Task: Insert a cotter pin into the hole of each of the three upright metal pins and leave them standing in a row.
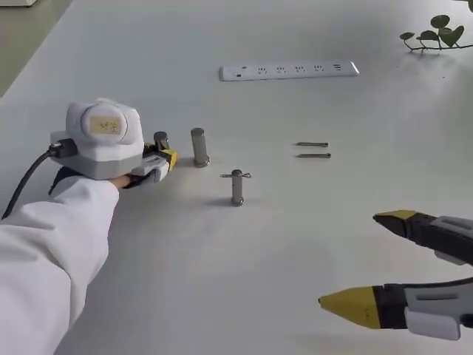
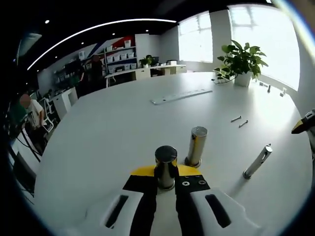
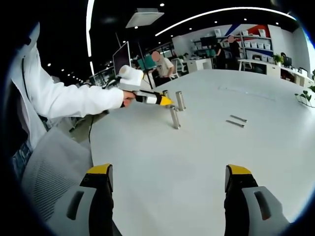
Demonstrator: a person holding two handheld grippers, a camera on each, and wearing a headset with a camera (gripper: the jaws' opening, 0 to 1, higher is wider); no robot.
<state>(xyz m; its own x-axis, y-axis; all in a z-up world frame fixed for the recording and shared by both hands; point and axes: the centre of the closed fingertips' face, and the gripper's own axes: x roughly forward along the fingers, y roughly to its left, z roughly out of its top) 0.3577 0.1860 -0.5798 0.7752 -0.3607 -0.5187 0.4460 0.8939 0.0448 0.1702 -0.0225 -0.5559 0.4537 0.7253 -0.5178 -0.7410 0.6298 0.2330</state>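
Observation:
Three upright metal pins stand on the white table. My left gripper [image 1: 164, 157] [image 2: 166, 181] is shut on the leftmost pin [image 1: 160, 138] [image 2: 166, 156]. The middle pin [image 1: 199, 146] [image 2: 196, 145] stands bare just to its right. The third pin [image 1: 237, 186] [image 2: 257, 161] stands nearer and carries a cotter pin [image 1: 236, 175] through its top. Two loose cotter pins [image 1: 312, 150] [image 2: 239, 121] [image 3: 236, 120] lie to the right. My right gripper [image 1: 362, 259] [image 3: 168, 179] hovers open at the near right, with nothing between its jaws.
A white power strip [image 1: 288, 70] [image 2: 181, 95] lies at the back of the table. A potted plant [image 1: 436, 33] [image 2: 241, 61] stands at the far right. A white sleeve [image 1: 44, 251] and a black cable [image 1: 26, 181] run to the left gripper.

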